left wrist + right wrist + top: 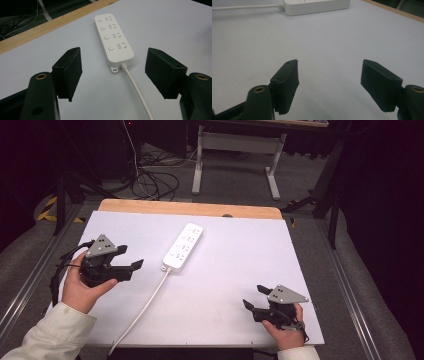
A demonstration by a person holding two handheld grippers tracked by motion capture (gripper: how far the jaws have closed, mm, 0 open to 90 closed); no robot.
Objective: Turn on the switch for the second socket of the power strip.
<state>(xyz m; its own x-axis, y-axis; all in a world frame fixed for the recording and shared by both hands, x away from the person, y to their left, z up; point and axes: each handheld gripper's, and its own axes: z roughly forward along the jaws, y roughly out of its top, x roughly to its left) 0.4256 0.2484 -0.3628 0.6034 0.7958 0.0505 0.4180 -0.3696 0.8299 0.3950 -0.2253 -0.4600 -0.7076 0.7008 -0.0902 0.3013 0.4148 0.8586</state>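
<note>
A white power strip [183, 247] with several sockets lies on the white table top [235, 270], slightly left of centre, and its white cable [142, 312] runs off the near edge. My left gripper [130, 257] hovers just left of the strip, open and empty. In the left gripper view the power strip [113, 40] lies ahead between the jaws, cable [136, 91] trailing toward me. My right gripper [254, 296] sits near the front right of the table, open and empty. The right gripper view has the power strip [317, 6] far off at the top.
The table top has a wooden strip [190, 209] along its far edge. Beyond it stand a white desk frame [237, 150] and loose cables [150, 177] on the floor. Metal rails [350, 290] run along both sides of the table.
</note>
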